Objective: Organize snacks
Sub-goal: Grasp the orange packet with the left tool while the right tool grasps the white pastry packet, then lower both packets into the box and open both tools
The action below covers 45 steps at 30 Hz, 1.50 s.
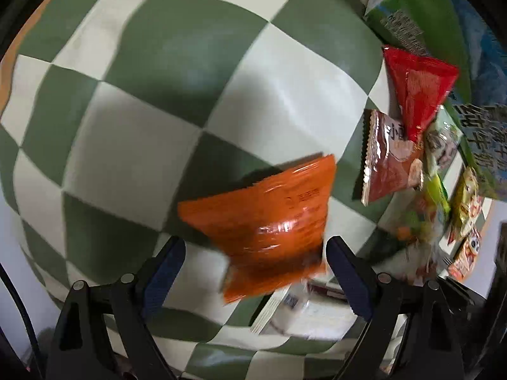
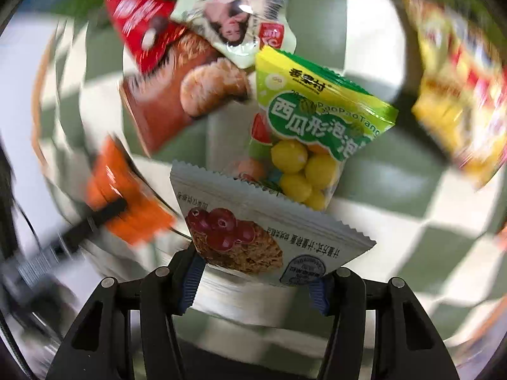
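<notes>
Over the checkered cloth [image 1: 133,133] we see the left gripper [image 1: 255,253] with fingers spread wide around a blurred orange packet [image 1: 263,218], gripping nothing, while the right gripper [image 2: 258,272] clamps a white cranberry packet [image 2: 269,231] just before the gumball bag [image 2: 310,126].

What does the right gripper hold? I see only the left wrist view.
Observer: The right gripper is shut on a white packet with red berries printed on it.
Operator: What lies just beyond it?
Observer: A candy bag of yellow balls; its lower end is hidden behind the white packet's top edge.
Operator: What is on the pale packet beside the red one?
Observer: A face is printed on it.
</notes>
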Motion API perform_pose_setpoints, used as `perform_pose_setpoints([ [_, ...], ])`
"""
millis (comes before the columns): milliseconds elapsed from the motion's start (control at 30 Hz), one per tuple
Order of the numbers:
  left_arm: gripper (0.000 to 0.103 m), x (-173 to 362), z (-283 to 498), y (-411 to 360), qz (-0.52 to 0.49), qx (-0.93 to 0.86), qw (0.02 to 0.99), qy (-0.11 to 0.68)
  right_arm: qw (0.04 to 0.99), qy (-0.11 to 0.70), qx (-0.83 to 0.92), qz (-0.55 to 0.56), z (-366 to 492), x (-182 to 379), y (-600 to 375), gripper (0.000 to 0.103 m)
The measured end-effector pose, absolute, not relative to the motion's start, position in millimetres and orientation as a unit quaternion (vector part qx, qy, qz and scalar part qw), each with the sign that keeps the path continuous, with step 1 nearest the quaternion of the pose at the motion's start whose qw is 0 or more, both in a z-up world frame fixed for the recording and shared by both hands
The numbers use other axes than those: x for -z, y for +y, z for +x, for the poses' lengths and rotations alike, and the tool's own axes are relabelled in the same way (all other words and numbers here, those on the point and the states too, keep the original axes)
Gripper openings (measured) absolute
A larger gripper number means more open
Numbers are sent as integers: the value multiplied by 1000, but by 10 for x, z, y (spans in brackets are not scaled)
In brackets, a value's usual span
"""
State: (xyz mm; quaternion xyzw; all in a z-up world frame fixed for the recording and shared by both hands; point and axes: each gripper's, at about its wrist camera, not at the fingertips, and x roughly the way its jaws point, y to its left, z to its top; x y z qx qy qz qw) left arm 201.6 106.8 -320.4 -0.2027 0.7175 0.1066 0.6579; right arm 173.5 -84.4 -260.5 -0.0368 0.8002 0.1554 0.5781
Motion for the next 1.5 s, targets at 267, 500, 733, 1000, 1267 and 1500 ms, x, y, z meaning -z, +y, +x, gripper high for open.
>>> perform_pose_setpoints([
  [267, 55, 3228, 2278, 554, -20, -70, 720, 690, 615, 774, -152, -5, 1729, 2606, -943, 68],
  [500, 62, 3357, 2178, 490, -30, -72, 709, 701, 654, 743, -120, 72, 1633, 2366, -1396, 68],
  [733, 67, 3482, 1945, 549, -42, -79, 706, 703, 643, 750, -109, 105, 1351, 2445, -1713, 68],
  [1000, 46, 3343, 1712, 300, -58, -75, 703, 704, 647, 749, -102, 94, 1185, 2604, -1730, 59],
  [1267, 43, 2986, 1539, 351, -93, -61, 706, 700, 656, 736, -119, 120, 1143, 2394, -1693, 58],
  [1500, 43, 2215, 1590, 141, -87, -18, 749, 657, 655, 722, -155, 162, 1372, 1874, -1806, 58],
])
